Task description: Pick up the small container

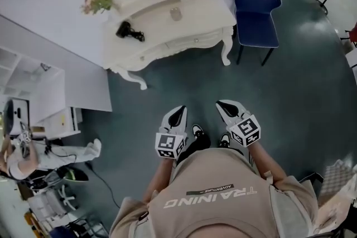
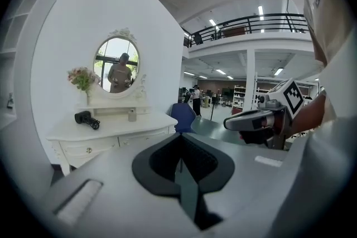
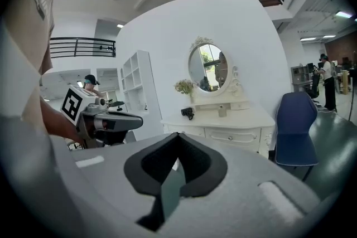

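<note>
Revealing shoes (image 1: 198, 131) beside left gripper (image 1: 179, 111): head view alone.

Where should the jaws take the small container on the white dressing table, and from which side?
Probably across the body of the small container at mid-height, coming level from the front. It stands upright on the dressing table, the mirror ledge close behind it and the hair dryer apart to one side, so the front looks open.
</note>
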Tool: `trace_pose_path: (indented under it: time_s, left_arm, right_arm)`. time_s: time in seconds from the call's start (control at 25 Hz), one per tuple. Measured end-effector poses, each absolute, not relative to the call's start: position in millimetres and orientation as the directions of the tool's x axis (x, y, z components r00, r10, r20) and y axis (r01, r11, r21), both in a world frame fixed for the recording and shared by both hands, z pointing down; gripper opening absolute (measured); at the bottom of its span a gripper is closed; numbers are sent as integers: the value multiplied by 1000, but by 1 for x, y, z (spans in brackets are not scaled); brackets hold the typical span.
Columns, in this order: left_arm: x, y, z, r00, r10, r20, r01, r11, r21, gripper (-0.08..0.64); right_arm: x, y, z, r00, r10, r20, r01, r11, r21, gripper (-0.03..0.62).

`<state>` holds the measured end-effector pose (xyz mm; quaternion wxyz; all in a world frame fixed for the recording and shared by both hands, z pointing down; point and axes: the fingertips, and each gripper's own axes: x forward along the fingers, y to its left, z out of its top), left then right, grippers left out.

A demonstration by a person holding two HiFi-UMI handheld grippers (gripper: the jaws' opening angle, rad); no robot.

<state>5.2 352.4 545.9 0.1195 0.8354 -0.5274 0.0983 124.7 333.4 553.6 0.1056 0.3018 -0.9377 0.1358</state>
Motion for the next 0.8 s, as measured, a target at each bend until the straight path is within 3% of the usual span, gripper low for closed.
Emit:
trace_pose_path:
  time_s: [0.52,0.8]
  left_arm:
    - [-76,279,530,479,-850,220,-868,-496,-27,18]
    - [-78,257,528,533,-823,199,-846,-526,88,18]
  right_arm:
    - [35,262,524,-744,-628,228,-662,739,-127,3]
    - [31,247,520,-708,-670,225,-699,711,-82,3]
